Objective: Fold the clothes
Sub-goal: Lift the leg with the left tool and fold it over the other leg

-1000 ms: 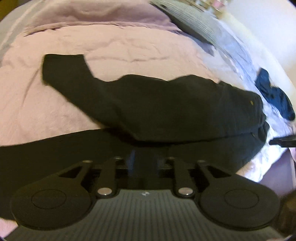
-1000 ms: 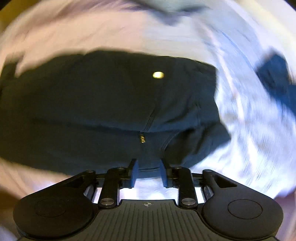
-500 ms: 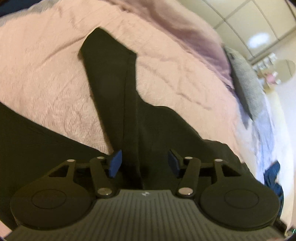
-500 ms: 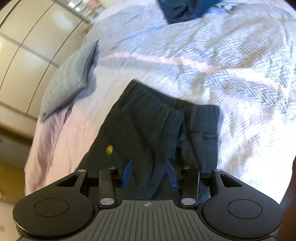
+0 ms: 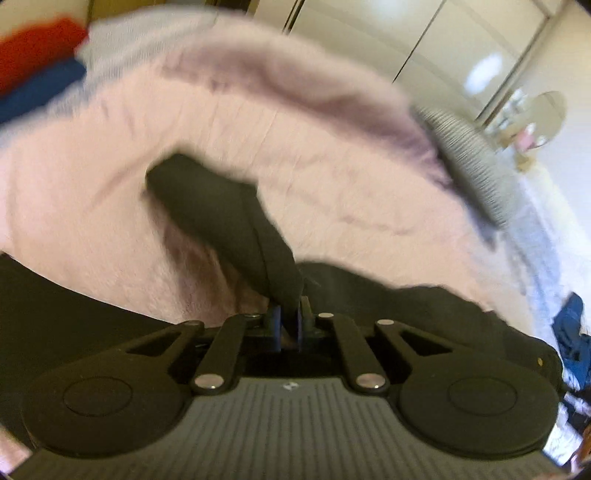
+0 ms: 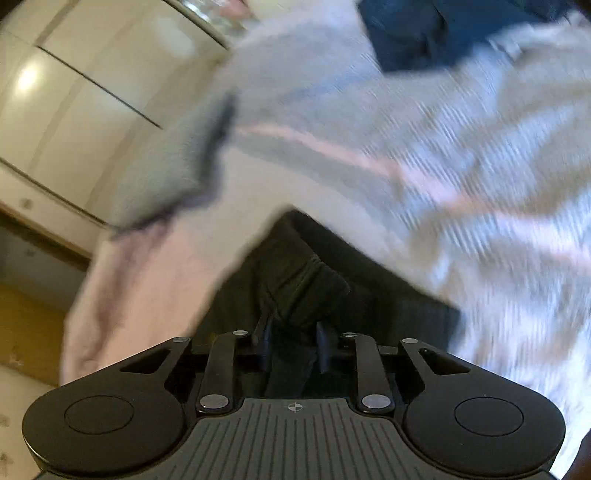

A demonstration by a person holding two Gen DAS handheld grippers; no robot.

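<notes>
The left tongs [image 5: 290,319] are pinched tight on a fold of the black trousers [image 5: 229,218], whose leg runs toward 11 o'clock over the pink bedspread [image 5: 332,177]. The right tongs [image 6: 293,343] are closing, with the trousers' dark cloth bunched between their fingers. A blue garment [image 6: 424,33] lies at 1 o'clock, well apart.

We see warm, dim indoor light in both views. Ceiling lamp glare on glossy wardrobe doors [image 5: 484,70]. Heavy motion blur smears bedding [image 6: 461,155]; gripper bodies alone stay sharp. Fisheye bends edges, dark vignette fills corners.
</notes>
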